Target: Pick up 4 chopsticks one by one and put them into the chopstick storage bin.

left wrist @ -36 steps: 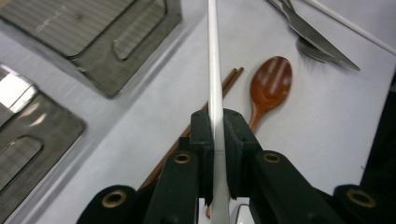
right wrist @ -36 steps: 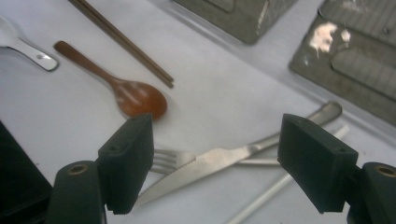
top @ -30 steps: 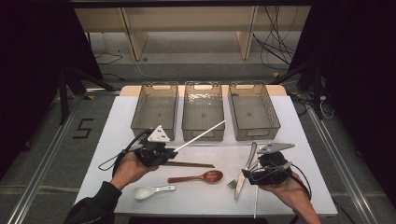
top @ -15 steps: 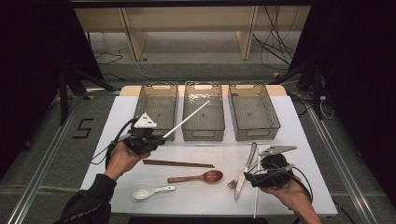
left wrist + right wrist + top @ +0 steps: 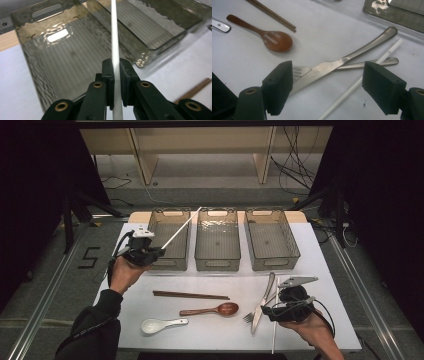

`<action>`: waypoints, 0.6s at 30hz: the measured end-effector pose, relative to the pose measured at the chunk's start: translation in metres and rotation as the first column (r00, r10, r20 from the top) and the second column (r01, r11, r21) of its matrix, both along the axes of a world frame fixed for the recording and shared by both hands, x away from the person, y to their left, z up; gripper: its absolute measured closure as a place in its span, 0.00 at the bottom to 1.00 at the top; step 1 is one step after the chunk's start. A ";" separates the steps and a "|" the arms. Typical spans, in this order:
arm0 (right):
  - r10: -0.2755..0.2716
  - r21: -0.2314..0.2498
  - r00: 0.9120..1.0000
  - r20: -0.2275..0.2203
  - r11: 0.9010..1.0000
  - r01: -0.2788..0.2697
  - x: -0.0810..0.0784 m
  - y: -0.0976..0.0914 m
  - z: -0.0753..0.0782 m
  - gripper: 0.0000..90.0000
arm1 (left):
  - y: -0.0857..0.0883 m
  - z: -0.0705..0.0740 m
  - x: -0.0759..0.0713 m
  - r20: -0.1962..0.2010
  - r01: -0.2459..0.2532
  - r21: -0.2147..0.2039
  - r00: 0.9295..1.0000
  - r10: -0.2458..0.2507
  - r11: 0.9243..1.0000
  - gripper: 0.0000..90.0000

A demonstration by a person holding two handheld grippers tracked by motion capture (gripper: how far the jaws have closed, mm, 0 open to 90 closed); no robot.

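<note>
My left gripper is shut on a white chopstick and holds it slanting over the left clear bin. In the left gripper view the jaws clamp the chopstick above the bin's ribbed floor. My right gripper stands open low over the table at the front right. Between its jaws in the right gripper view lie a steel knife crossed over a fork, with a second white chopstick beside them.
Middle bin and right bin stand beside the left one. A pair of brown chopsticks, a wooden spoon and a white ceramic spoon lie on the white table at the front.
My left hand has carried the white chopstick leftward and away from me, from above the table's middle to over the left bin. The right hand has kept still.
</note>
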State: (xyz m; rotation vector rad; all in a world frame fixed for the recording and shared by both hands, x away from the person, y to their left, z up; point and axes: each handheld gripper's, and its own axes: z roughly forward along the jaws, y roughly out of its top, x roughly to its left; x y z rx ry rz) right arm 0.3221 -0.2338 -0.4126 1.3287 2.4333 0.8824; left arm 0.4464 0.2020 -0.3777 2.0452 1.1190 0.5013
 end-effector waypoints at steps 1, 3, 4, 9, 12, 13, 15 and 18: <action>0.000 0.000 1.000 0.000 1.000 0.000 0.000 0.000 0.000 0.29 | 0.002 -0.002 0.003 0.000 -0.013 0.000 1.000 0.013 1.000 0.92; 0.000 0.000 1.000 -0.003 1.000 0.000 0.000 0.000 0.000 0.29 | 0.005 -0.004 0.008 -0.009 -0.032 -0.001 0.999 0.031 1.000 0.92; 0.002 -0.002 1.000 -0.002 1.000 -0.002 0.000 0.000 0.000 0.29 | 0.007 -0.005 0.011 -0.008 -0.042 -0.004 0.999 0.042 0.999 0.92; 0.004 -0.001 1.000 -0.006 1.000 -0.004 0.000 0.001 0.000 0.29 | 0.015 -0.008 0.024 -0.028 -0.080 -0.007 0.996 0.080 0.997 0.92; 0.004 0.000 1.000 -0.006 1.000 -0.004 0.000 0.001 0.000 0.29 | 0.019 -0.010 0.030 -0.038 -0.097 -0.009 0.995 0.097 0.995 0.92; 0.004 0.000 1.000 -0.006 1.000 -0.004 0.000 0.001 0.000 0.29 | 0.021 -0.010 0.032 -0.042 -0.101 -0.008 0.994 0.101 0.995 0.92; 0.006 0.001 1.000 -0.005 1.000 -0.006 0.000 0.001 0.000 0.29 | 0.023 -0.012 0.035 -0.045 -0.111 -0.006 0.993 0.110 0.994 0.92; 0.011 0.001 1.000 -0.004 1.000 -0.011 0.000 0.001 0.000 0.29 | 0.026 -0.013 0.038 -0.050 -0.118 -0.004 0.992 0.118 0.993 0.92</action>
